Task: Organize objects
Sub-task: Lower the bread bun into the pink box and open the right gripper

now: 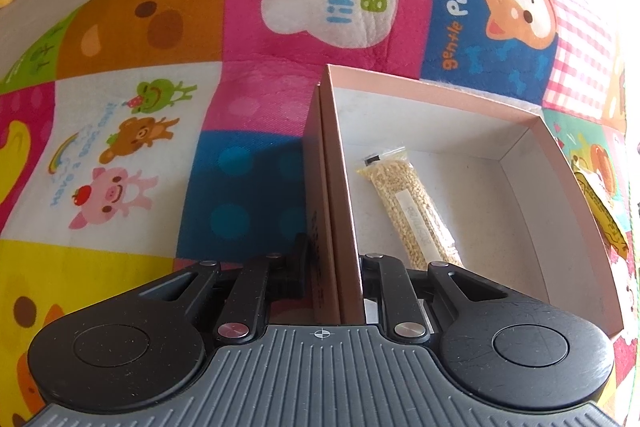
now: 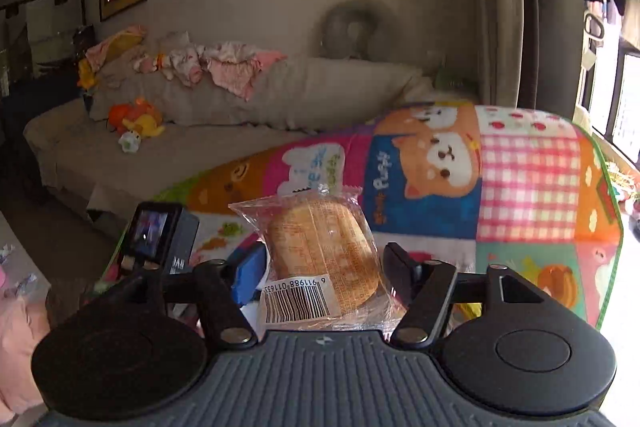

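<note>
The left tool (image 1: 332, 267) is clamped on the near left wall of the pink box (image 1: 520, 107) on the mat (image 1: 240, 27). Inside the box lies a grain packet (image 1: 412, 203). The right tool (image 2: 324, 267), jaws wide, carries a wrapped bread (image 2: 320, 247) above the mat.

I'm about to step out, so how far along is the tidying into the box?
Done: one packet of grains lies in the box. In hand: the left gripper is shut on the box's wall, and a wrapped bread sits between the right gripper's jaws, above the mat, not yet in the box. Left: a yellow packet beside the box.
</note>
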A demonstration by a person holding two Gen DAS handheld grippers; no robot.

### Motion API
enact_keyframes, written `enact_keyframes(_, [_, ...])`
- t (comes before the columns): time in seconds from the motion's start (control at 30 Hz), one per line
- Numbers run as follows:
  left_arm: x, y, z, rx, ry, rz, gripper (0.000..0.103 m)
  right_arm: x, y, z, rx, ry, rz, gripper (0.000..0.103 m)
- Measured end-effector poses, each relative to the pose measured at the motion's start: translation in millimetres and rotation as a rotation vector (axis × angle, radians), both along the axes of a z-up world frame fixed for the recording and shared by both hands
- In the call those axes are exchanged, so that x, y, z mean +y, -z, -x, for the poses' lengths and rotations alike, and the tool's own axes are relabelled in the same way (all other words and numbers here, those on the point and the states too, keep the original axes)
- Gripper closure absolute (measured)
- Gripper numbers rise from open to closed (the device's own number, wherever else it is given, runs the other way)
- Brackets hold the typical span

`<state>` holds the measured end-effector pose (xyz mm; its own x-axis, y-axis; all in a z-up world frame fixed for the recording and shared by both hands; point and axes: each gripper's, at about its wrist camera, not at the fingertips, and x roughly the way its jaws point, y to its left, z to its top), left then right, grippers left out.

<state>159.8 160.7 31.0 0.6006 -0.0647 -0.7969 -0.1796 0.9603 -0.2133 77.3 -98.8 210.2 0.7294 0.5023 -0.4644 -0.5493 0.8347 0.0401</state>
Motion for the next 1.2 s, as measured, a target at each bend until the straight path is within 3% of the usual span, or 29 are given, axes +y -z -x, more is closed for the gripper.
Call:
enact_keyframes(0.07, [0.4, 0.3, 0.7, -0.003, -0.005, 0.004, 0.084, 12.2, -4.8, -25.1, -0.034, 0.029, -0.005, 0.012])
enact_keyframes(0.17, [0.3, 0.7, 1.1, -0.006, -0.007, 0.003, 0.084, 12.3, 2.4, -46.6, -0.003, 0.055, 0.001, 0.012])
enact_keyframes(0.4, [-1.9, 0.6, 1.2, -0.007, 0.003, -0.016, 0.085, -57.2, 54.8, -49.6, 0.071, 0.185, 0.051, 0.012])
enact_keyframes(0.43, [-1.7, 0.6, 1.5, -0.009, 0.004, -0.016, 0.085, -68.2, 64.6, -49.6, 0.091, 0.211, 0.062, 0.014])
enact_keyframes(0.5, [-2.1, 0.7, 1.7, -0.009, 0.006, -0.019, 0.085, -83.7, 84.8, -51.5, 0.115, 0.241, 0.105, 0.028])
enact_keyframes(0.57, [-3.1, 0.5, 1.5, -0.008, 0.007, -0.024, 0.085, -89.3, 103.7, -53.6, 0.136, 0.226, 0.158, 0.048])
enact_keyframes(0.67, [-3.6, 0.4, 1.3, -0.007, 0.008, -0.029, 0.085, -87.0, 129.5, -51.6, 0.152, 0.157, 0.222, 0.049])
enact_keyframes(0.83, [-6.2, 0.1, 1.5, -0.006, 0.004, -0.043, 0.085, -86.8, 145.7, -72.0, 0.252, 0.125, 0.091, 0.053])
enact_keyframes(1.0, [-6.9, -0.1, 0.8, -0.004, -0.002, -0.045, 0.085, -77.1, 147.0, -134.4, 0.395, 0.171, -0.108, 0.063])
enact_keyframes(1.07, [-5.6, -0.2, 0.3, -0.001, -0.007, -0.036, 0.085, -62.0, 154.0, -160.7, 0.457, 0.18, -0.114, 0.073])
enact_keyframes(1.2, [-2.6, 0.1, -0.1, 0.004, -0.018, -0.018, 0.085, -28.4, 173.5, -188.5, 0.493, 0.173, -0.033, 0.079])
